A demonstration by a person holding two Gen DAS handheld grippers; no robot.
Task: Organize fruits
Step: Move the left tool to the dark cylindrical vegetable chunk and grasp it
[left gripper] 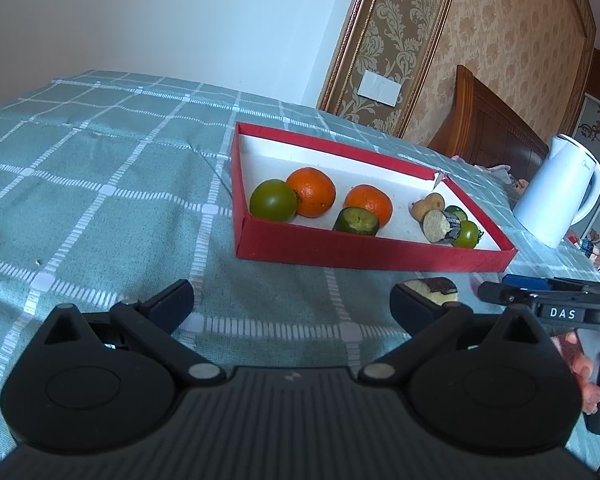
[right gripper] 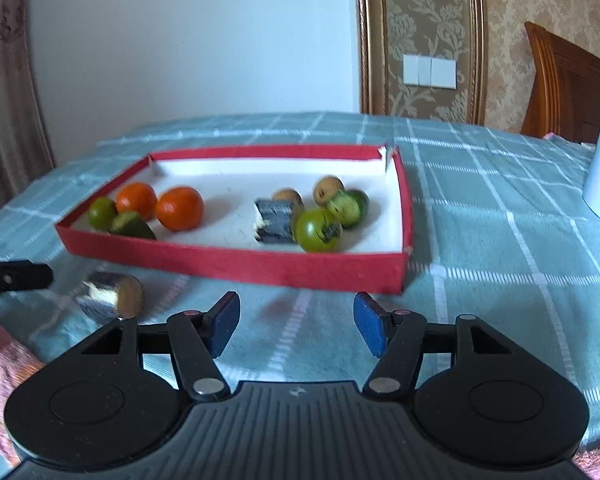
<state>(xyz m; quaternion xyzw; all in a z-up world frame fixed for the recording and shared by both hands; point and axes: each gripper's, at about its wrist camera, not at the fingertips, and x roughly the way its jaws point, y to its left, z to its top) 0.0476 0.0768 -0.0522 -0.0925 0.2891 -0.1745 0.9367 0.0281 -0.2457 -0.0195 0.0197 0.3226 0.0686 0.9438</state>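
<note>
Fruits sit mostly in the red tray on the checked worktop: at its left a green tomato, two oranges and a cut green piece; toward the right a dark-skinned chunk, two brownish fruits and more green ones. One cut piece lies outside, near the tray's front wall, left of my right tongs and just beside my left tongs. Both tongs stand well open and hold nothing. My worry is that loose piece: its cut face looks soft and its shape uneven, so a hasty pinch could squash it or roll it away. A low reach could also catch the tray's wall and shove everything inside.
</note>
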